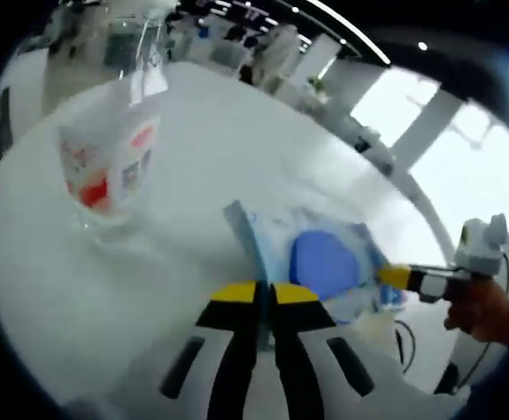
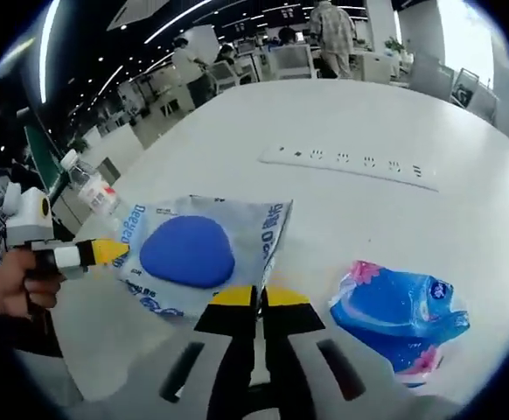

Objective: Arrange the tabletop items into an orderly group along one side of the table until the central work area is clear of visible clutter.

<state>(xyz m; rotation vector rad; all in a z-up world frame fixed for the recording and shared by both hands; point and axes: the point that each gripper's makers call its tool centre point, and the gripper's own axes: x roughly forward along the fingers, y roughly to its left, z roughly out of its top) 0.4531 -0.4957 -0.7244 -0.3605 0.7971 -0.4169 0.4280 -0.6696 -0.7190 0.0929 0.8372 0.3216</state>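
Note:
A pale blue and white tissue packet (image 1: pixel 324 262) with a dark blue oval on it is stretched between both grippers. My left gripper (image 1: pixel 265 293) is shut on one edge of it; in the right gripper view the same left gripper (image 2: pixel 106 252) comes in from the left, held by a hand. My right gripper (image 2: pixel 261 297) is shut on the opposite edge of the packet (image 2: pixel 189 249), and its yellow tip (image 1: pixel 394 277) shows at the right of the left gripper view. A shiny blue pouch (image 2: pixel 399 319) lies on the white table (image 2: pixel 342 219) beside it.
A clear bottle (image 1: pixel 106 166) with a red and white label stands on the table, seen small at the table's edge (image 2: pixel 88 188) in the right gripper view. A white power strip (image 2: pixel 351 162) lies farther back. Chairs, desks and people stand beyond the table.

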